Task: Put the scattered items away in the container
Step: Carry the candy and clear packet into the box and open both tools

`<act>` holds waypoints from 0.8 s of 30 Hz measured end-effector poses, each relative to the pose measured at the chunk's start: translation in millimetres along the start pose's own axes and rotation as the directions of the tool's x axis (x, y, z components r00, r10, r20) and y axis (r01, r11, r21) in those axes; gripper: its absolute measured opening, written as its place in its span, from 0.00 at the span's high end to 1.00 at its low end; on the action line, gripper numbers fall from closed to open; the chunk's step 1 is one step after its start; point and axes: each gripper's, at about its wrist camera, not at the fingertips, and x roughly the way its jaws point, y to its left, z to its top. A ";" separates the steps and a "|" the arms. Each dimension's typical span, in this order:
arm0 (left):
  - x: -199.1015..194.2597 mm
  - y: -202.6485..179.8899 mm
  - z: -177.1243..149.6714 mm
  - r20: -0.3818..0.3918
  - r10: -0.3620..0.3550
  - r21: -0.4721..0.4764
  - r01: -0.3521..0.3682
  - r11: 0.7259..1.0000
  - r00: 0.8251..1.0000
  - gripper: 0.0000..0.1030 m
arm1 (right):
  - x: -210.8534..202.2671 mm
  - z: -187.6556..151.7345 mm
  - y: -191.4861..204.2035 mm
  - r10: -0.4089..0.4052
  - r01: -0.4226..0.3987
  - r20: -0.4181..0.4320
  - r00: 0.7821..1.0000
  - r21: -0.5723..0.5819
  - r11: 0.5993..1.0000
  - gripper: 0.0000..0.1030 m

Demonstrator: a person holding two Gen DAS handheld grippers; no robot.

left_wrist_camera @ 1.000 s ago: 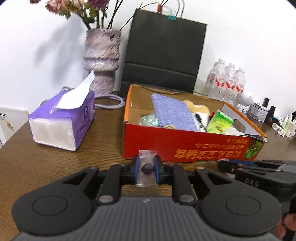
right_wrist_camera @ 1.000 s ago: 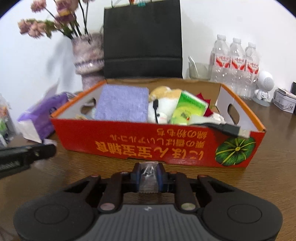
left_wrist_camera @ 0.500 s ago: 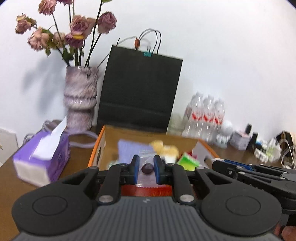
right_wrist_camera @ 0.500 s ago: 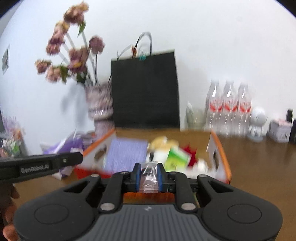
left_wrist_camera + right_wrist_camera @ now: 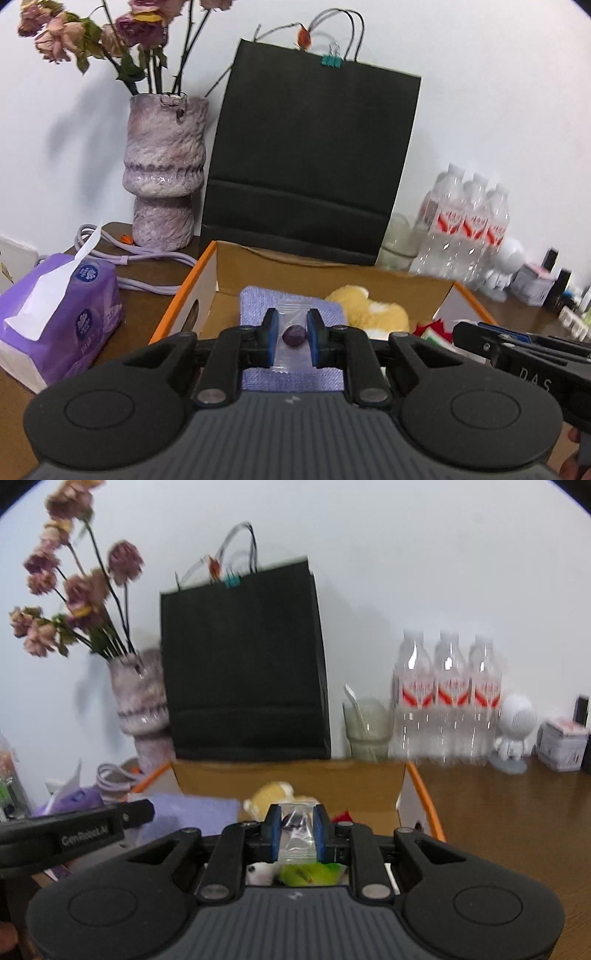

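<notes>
My left gripper is shut on a clear-wrapped purple candy and holds it over the left half of the orange cardboard box, above a lilac cloth. My right gripper is shut on a clear-wrapped candy over the same box, above a green packet. A yellow plush toy lies in the box. The right gripper shows at the right edge of the left wrist view.
A black paper bag stands behind the box, a vase of dried roses to its left. A purple tissue pack lies left of the box, with a lilac cable behind. Three water bottles, a glass and a white figurine stand at the right.
Both grippers have risen from the table in front of the box and moved forward over its opening, each still holding its candy.
</notes>
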 end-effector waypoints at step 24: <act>-18.7 -11.6 4.9 0.002 0.092 0.071 -0.092 0.993 0.996 0.00 | -19.0 14.3 -3.2 0.010 -0.011 -0.053 0.999 -0.017 1.000 0.00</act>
